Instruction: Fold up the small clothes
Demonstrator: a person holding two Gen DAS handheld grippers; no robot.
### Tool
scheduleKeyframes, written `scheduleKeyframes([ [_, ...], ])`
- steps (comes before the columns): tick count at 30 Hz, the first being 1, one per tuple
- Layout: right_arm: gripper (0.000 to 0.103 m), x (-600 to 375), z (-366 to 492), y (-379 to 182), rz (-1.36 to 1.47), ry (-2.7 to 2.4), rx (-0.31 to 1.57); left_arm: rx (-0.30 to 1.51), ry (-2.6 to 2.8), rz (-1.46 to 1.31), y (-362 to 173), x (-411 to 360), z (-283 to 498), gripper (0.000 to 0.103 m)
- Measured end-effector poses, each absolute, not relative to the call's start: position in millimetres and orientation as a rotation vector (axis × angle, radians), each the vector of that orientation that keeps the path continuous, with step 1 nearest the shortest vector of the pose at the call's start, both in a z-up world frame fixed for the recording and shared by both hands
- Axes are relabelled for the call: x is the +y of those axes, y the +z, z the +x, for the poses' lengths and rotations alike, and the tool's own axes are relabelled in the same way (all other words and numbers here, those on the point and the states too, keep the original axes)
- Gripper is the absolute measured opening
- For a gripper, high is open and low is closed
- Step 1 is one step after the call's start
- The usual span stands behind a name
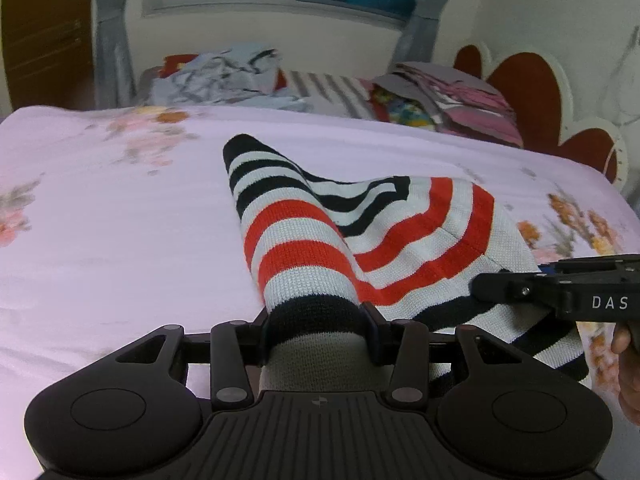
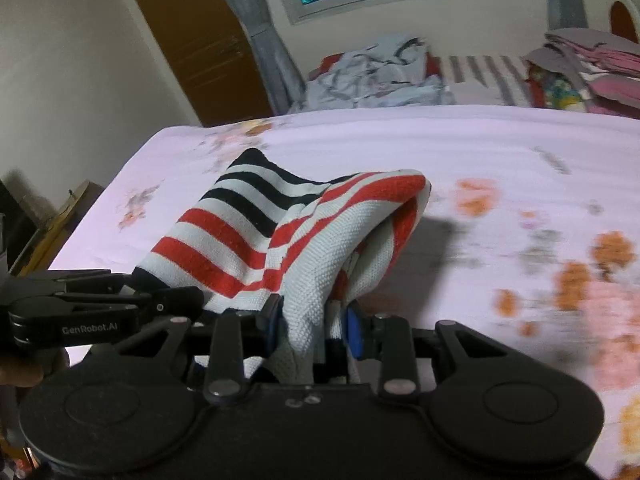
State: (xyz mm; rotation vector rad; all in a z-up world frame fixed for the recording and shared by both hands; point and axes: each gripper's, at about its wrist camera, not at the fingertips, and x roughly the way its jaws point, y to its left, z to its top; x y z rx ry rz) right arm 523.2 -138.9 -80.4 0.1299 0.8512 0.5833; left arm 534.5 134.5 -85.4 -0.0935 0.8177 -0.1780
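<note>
The small knitted garment with red, black and white stripes hangs bunched between the two grippers, its far end trailing on the pale pink floral bedsheet. The left gripper pinches a rolled black-banded edge; the right gripper pinches a thick white fold. Judged risk: the bulky, uneven bunches could slip from the pads, or the trailing end could drag and crease the fold.

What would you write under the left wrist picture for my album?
Left tool and right tool both grip a striped knit top above the flowery pink bedsheet.
</note>
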Motion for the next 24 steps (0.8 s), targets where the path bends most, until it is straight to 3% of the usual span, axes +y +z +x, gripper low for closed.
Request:
scheduleKeyframes([
  [7,0.031,-77,517,-105,0.149,0.584,0.879,0.852,-0.194,-0.108,-111,203,536,0.044],
  [8,0.031,-75,517,-113,0.139,0.569,0.888,0.863,-0.202,-0.130,-120,211,538,0.047],
  [11,0.031,-82,515,-137,0.168,0.510,0.944,0.857,-0.207,-0.209,-143,231,533,0.075],
  [15,0.029,-100,508,-149,0.263,0.478,0.949,0.856,-0.231,-0.327,-166,244,527,0.076],
  [19,0.030,-93,507,-142,0.203,0.463,0.951,0.859,-0.242,-0.271,-160,237,531,0.076],
  [22,0.033,-85,499,-118,0.077,0.424,0.878,0.771,-0.228,-0.175,-129,237,525,0.071],
  [24,0.031,-78,496,-103,-0.020,0.400,0.800,0.746,-0.227,-0.154,-116,242,530,0.042],
])
